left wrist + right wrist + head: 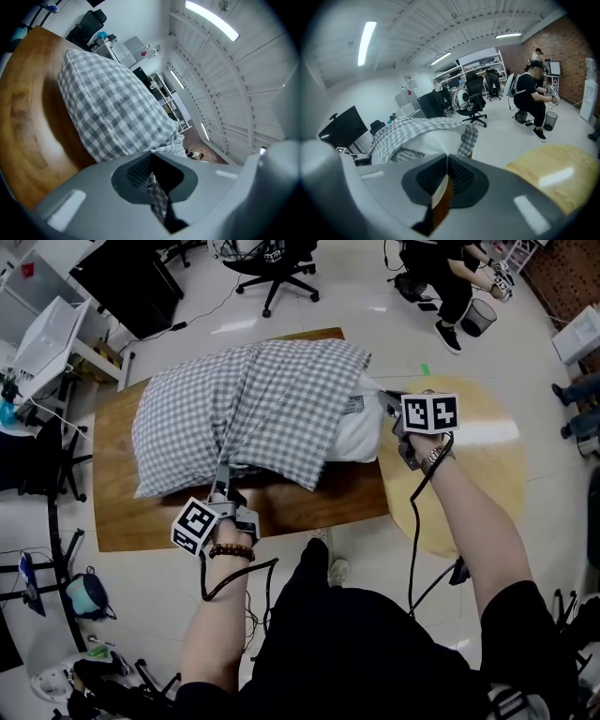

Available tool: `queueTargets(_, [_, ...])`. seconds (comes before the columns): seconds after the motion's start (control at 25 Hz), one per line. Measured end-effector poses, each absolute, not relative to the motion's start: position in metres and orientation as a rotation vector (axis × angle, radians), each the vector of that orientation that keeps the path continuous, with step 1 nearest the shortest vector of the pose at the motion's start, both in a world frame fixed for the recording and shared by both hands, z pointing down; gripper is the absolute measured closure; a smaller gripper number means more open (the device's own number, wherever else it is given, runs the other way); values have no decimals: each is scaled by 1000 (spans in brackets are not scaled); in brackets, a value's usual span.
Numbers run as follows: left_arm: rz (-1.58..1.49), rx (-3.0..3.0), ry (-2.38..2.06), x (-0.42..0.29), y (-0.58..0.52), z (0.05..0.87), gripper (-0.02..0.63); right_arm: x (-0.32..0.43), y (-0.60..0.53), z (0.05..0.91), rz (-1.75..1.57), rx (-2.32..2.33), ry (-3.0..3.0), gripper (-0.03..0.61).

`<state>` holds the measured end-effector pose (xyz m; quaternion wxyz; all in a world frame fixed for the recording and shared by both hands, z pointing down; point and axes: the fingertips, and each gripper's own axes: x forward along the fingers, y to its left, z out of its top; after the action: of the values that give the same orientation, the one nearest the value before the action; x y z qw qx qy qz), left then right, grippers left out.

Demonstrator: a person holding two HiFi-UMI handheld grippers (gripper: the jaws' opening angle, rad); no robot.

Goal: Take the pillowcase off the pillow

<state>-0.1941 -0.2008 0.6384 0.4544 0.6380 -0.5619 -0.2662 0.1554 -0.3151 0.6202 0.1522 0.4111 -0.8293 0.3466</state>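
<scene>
A pillow in a grey-and-white checked pillowcase (pixel 253 409) lies across the brown wooden table (pixel 122 512). Its bare white end (pixel 361 432) sticks out of the case's open right side. My left gripper (pixel 223 491) is at the near long edge, shut on a bunched fold of the checked cloth (pixel 157 194). My right gripper (pixel 389 409) is at the open end, shut on a white corner of the pillow (pixel 438 190). In the right gripper view the pillow's white end (pixel 426 145) with its printed label shows under the pulled-back case (pixel 417 129).
A round pale wooden table (pixel 487 456) adjoins the brown one on the right. Beyond it are an office chair (pixel 277 268), a seated person (pixel 450 277) and a waste bin (pixel 480 317). A desk with a monitor (pixel 47 334) stands at the left.
</scene>
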Motion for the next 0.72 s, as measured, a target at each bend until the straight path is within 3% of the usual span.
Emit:
queueTargets(0.32, [-595, 1560, -1377, -165, -183, 655, 596, 144, -283, 631, 886, 1101, -2384, 537])
queueTargets(0.52, [-554, 1584, -1344, -139, -160, 655, 517, 157, -258, 620, 790, 1115, -2404, 486])
queueTargets(0.72, [-548, 1638, -1297, -113, -143, 625, 483, 161, -237, 605, 791, 1119, -2428, 483])
